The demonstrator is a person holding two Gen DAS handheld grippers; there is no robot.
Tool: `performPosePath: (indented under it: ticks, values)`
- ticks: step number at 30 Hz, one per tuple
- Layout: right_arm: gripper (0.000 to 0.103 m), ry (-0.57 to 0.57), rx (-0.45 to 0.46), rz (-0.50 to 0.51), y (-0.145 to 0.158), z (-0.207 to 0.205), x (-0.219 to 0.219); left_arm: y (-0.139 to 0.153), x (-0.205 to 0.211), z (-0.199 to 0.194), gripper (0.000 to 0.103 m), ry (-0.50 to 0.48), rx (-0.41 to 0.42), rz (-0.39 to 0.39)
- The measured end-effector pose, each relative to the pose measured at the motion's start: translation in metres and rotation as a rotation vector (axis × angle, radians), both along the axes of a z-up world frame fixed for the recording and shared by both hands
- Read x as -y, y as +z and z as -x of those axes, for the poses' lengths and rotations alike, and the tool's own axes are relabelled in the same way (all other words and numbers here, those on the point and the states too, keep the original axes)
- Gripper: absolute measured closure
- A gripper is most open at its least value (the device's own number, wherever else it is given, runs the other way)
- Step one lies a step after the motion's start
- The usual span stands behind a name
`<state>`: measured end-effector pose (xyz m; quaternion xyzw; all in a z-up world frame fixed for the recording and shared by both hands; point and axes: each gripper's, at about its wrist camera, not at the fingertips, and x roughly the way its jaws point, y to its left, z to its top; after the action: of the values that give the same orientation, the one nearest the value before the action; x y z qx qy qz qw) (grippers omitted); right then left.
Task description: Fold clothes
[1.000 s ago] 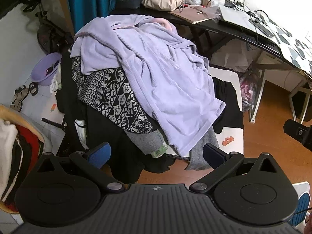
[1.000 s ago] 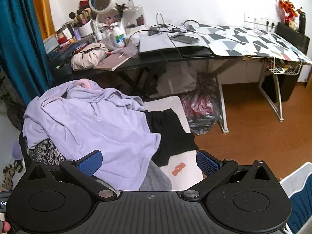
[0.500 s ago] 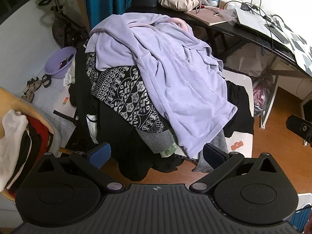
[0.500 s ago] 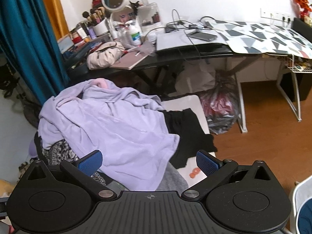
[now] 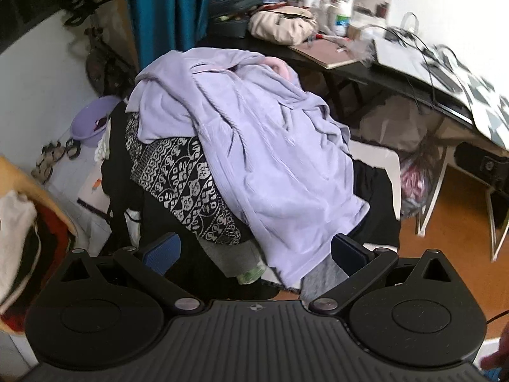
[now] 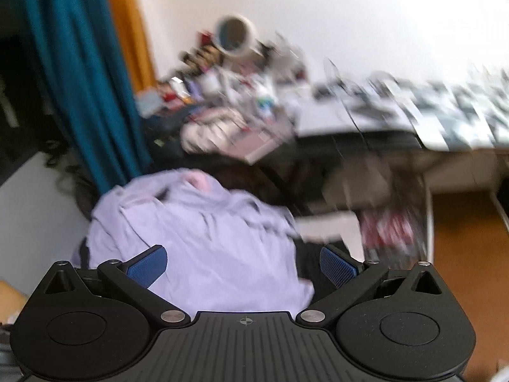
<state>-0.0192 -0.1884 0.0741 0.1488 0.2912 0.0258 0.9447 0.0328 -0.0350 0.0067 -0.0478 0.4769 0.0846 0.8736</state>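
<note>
Left gripper point(image 5: 253, 251): jaws spread wide, blue pads apart, nothing between them, poised at the near edge of a heap of clothes without touching it. Right gripper point(image 6: 243, 265): jaws likewise spread wide and empty, hanging above the same heap; this view is heavily blurred, so fine detail is lost. Heap sits centre of scene, piled high. Top layer is a lavender garment point(image 5: 254, 146), crumpled, draped from the far top of the pile down toward the near right, its lower edge hanging just between the left gripper's pads as seen in the left wrist view. Beneath it on the left, a black-and-white patterned cloth point(image 5: 187, 187) shows, sloping down toward the near side. Black clothing point(image 5: 375, 203) lies under the lavender piece on the right and also along the left flank of the pile. A grey piece point(image 5: 235, 258) peeks out at the near bottom. A bit of pink fabric point(image 5: 281, 67) shows at the far top of the heap. Far right: a dark desk point(image 5: 397, 86) crowded with cables, bottles and a beige bag point(image 5: 283, 25). Teal curtain point(image 5: 171, 12) at far left-centre. Lilac basin point(image 5: 90, 121) on the floor to the left, sandals near it. Orange-brown floor point(image 5: 451, 232) on the right.
</note>
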Motion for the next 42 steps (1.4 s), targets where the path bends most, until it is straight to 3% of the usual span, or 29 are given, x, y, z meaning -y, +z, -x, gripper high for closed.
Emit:
performPosePath:
  ticks: [3,7,12,15,18,24,26,31,36,37,38,40,42]
  values:
    - [0.001,0.049,0.066,0.058,0.005,-0.007,-0.003,-0.002,-0.008,-0.004,0.0,0.047,-0.004,0.008]
    - [0.001,0.073,0.049,0.148,-0.001,-0.025,-0.011,-0.006,-0.027,-0.015,0.0,0.085,0.012,0.059]
    - [0.001,0.086,-0.064,0.153,-0.022,-0.057,-0.022,-0.02,-0.067,-0.039,0.0,0.13,0.001,0.066]
    - [0.001,0.065,-0.157,0.143,-0.04,-0.083,-0.032,-0.034,-0.1,-0.052,0.0,0.151,0.033,0.091]
    - [0.001,0.022,-0.19,0.138,-0.052,-0.107,-0.045,-0.049,-0.132,-0.071,0.0,0.163,0.069,0.103]
    - [0.001,-0.035,-0.294,0.134,-0.077,-0.173,-0.08,-0.069,-0.195,-0.154,0.003,0.137,-0.024,0.146]
    - [0.001,-0.061,-0.335,0.119,-0.084,-0.201,-0.097,-0.069,-0.213,-0.184,0.009,0.117,-0.012,0.162]
    - [0.001,-0.158,-0.37,0.097,-0.097,-0.26,-0.144,-0.074,-0.248,-0.266,0.009,0.099,-0.012,0.23]
    - [0.001,-0.187,-0.409,0.081,-0.108,-0.291,-0.178,-0.085,-0.273,-0.34,0.01,0.104,-0.014,0.203]
    - [0.001,-0.19,-0.417,0.089,-0.11,-0.294,-0.181,-0.09,-0.277,-0.35,0.014,0.103,-0.021,0.214]
    - [0.001,-0.193,-0.425,0.098,-0.113,-0.297,-0.184,-0.095,-0.282,-0.359,0.037,0.101,-0.024,0.245]
    - [0.001,-0.201,-0.431,0.128,-0.117,-0.302,-0.189,-0.099,-0.289,-0.364,0.044,0.132,-0.024,0.304]
    - [0.001,-0.21,-0.426,0.171,-0.119,-0.306,-0.192,-0.095,-0.287,-0.364,0.059,0.141,-0.009,0.295]
